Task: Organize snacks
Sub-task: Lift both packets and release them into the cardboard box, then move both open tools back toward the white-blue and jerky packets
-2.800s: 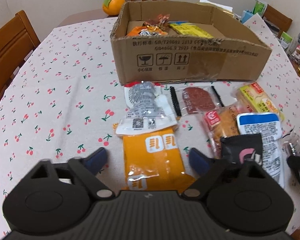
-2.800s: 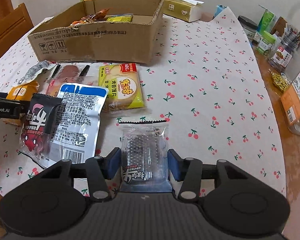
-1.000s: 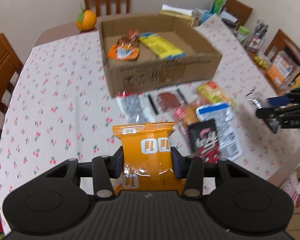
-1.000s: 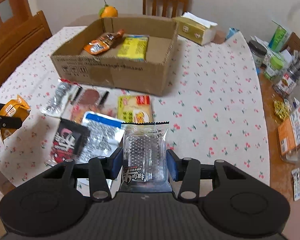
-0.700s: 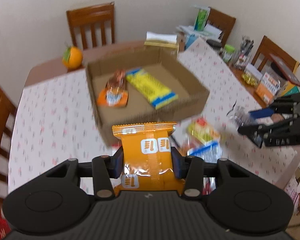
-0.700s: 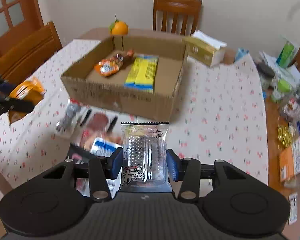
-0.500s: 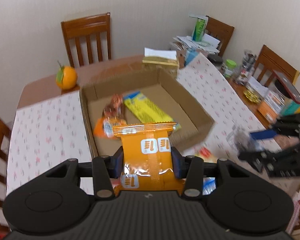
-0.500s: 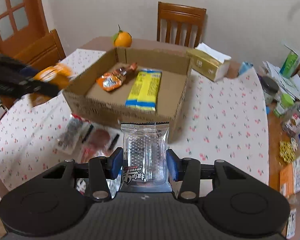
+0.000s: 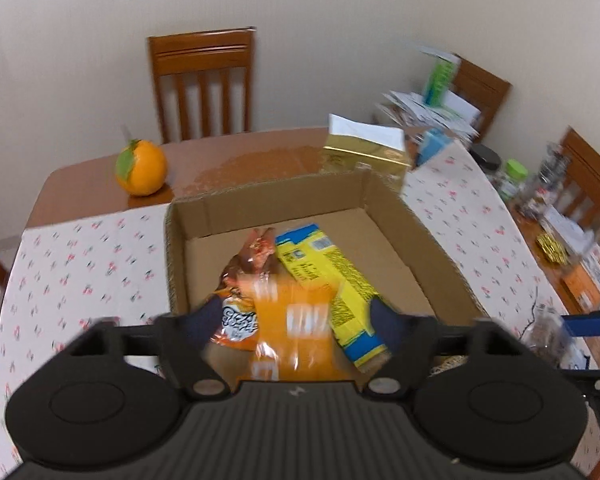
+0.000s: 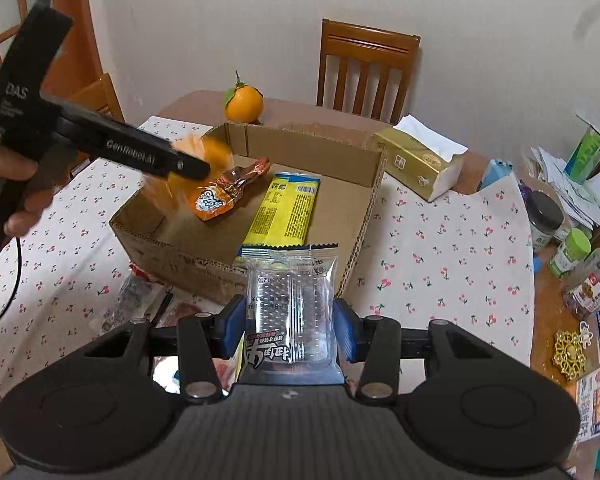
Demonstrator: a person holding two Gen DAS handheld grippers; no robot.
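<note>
An open cardboard box (image 9: 432, 256) (image 10: 364, 208) holds a yellow bar packet (image 9: 332, 276) (image 10: 288, 208) and a small orange-brown snack (image 9: 244, 276) (image 10: 224, 192). My left gripper (image 9: 296, 320) is above the box's near left part, jaws spread. The orange packet (image 9: 296, 328) is blurred between the apart fingers, falling free; it also shows in the right wrist view (image 10: 188, 176), under the left gripper (image 10: 196, 170). My right gripper (image 10: 290, 320) is shut on a clear silver snack packet (image 10: 288, 304), held above the table just in front of the box.
An orange fruit (image 9: 140, 168) (image 10: 244, 104) and a gold tissue box (image 9: 364, 152) (image 10: 416, 164) sit behind the box. Jars and papers (image 10: 568, 216) crowd the right table edge. Loose snack packets (image 10: 128, 300) lie on the cherry tablecloth before the box. Chairs surround the table.
Both grippers rose and moved forward toward the box. My left gripper has opened over the box and let go of the orange packet, which is dropping. The right gripper keeps hold of the clear packet.
</note>
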